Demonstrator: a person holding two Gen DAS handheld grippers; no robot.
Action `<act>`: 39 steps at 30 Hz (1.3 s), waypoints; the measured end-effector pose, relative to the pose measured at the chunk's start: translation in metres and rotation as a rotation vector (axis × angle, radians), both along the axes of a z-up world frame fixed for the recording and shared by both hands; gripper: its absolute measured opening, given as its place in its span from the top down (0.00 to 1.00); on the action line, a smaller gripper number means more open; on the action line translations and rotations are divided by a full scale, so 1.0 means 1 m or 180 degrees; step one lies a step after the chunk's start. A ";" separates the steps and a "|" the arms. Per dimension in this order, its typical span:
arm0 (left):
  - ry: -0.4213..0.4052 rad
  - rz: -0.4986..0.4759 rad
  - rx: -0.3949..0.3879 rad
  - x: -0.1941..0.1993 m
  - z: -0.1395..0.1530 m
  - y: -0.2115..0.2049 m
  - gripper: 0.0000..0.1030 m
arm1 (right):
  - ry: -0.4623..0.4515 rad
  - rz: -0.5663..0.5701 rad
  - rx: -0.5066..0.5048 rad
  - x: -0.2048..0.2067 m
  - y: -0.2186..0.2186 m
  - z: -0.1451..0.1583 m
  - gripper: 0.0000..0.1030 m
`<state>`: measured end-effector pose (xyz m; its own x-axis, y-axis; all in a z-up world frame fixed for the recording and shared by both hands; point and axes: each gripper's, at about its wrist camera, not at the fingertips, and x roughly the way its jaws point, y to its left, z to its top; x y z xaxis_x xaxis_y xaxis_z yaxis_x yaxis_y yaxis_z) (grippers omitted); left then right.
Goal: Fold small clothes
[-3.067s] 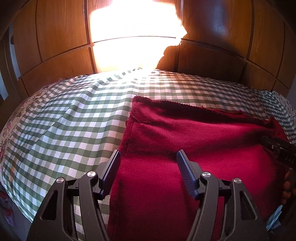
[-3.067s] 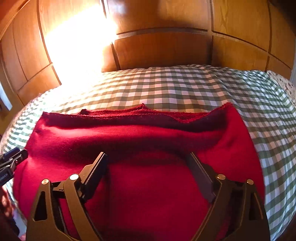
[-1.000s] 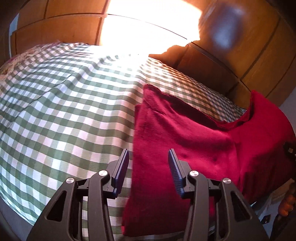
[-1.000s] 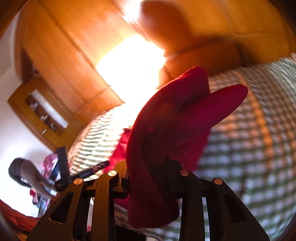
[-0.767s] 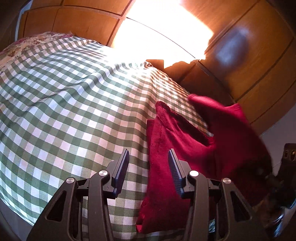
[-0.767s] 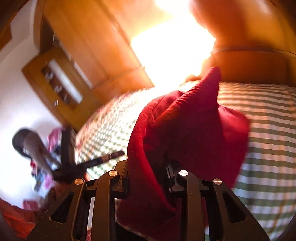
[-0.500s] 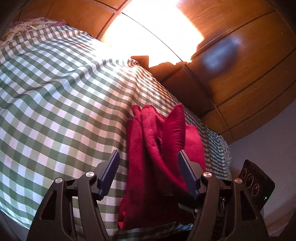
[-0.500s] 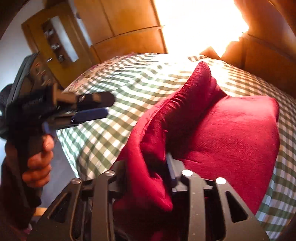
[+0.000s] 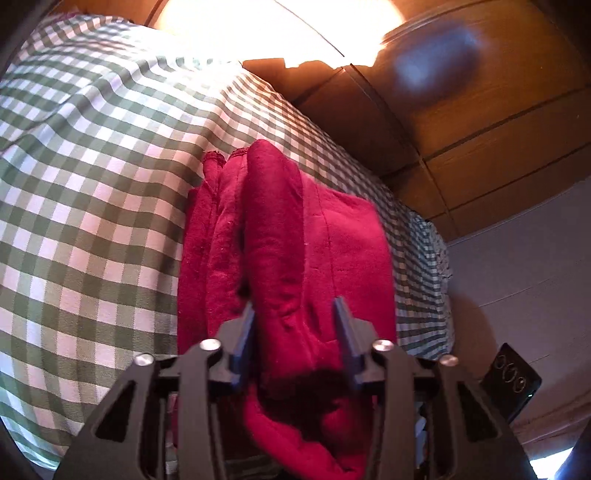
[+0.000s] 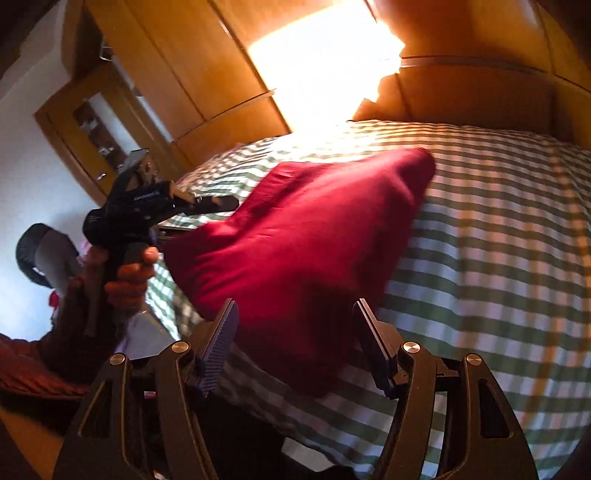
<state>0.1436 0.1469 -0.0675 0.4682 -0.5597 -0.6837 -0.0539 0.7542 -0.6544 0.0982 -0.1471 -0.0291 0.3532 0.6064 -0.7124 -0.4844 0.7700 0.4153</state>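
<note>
Red garment (image 9: 288, 236) | on bed (image 9: 92, 155), folded over | L tongs (image 9: 295, 328) just closed, clamping fold | R tongs (image 10: 295, 332) just opened, wide, cloth loose between | tip: hold fold taut, align edges, press flat.

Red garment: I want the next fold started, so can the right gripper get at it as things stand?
Probably yes. The right gripper stands open with the red garment just ahead, nothing between; the left gripper grips another part.

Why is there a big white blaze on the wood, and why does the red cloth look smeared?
Left wrist view: sunlight overexposes the wooden wardrobe panels. Right wrist view: the same glare; the dark red fleece garment is motion-blurred, and fisheye bends the green-and-white checked bedspread.
</note>
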 end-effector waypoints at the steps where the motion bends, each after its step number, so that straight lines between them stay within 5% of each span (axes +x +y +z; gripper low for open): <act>1: -0.0032 0.0021 0.0137 -0.001 0.001 -0.003 0.82 | -0.0018 0.0000 0.0008 0.003 0.001 -0.002 0.39; 7: -0.0227 0.0195 0.0586 -0.032 0.013 0.003 0.86 | -0.0039 0.0477 -0.0264 -0.015 0.061 -0.028 0.52; 9: -0.0144 0.0221 0.1007 -0.039 -0.003 -0.001 0.85 | 0.0031 0.0577 -0.0393 -0.021 0.074 -0.049 0.52; 11: -0.0064 0.0337 0.1131 -0.047 -0.017 0.000 0.78 | -0.0021 0.0572 -0.0402 -0.025 0.081 -0.056 0.52; 13: -0.0140 0.0490 0.1247 -0.051 -0.008 0.000 0.57 | -0.0062 0.0583 -0.0468 -0.023 0.084 -0.054 0.52; 14: -0.0200 0.0565 0.1307 -0.052 -0.001 -0.001 0.55 | -0.0028 0.0570 -0.0436 -0.020 0.081 -0.052 0.52; 21: -0.0543 0.0646 0.1933 -0.048 0.030 -0.019 0.56 | 0.0034 0.0332 -0.0087 0.006 0.045 -0.012 0.50; 27: -0.0513 0.0606 0.2048 -0.041 0.023 -0.024 0.54 | -0.0183 -0.0257 -0.0236 0.063 0.036 0.003 0.50; 36: -0.0490 0.0579 0.2099 -0.041 0.012 -0.024 0.47 | -0.0252 -0.0266 -0.0597 0.105 0.085 -0.002 0.50; 39: -0.0475 0.0574 0.2076 -0.041 0.010 -0.023 0.46 | -0.0234 -0.0235 -0.0618 0.113 0.092 -0.004 0.34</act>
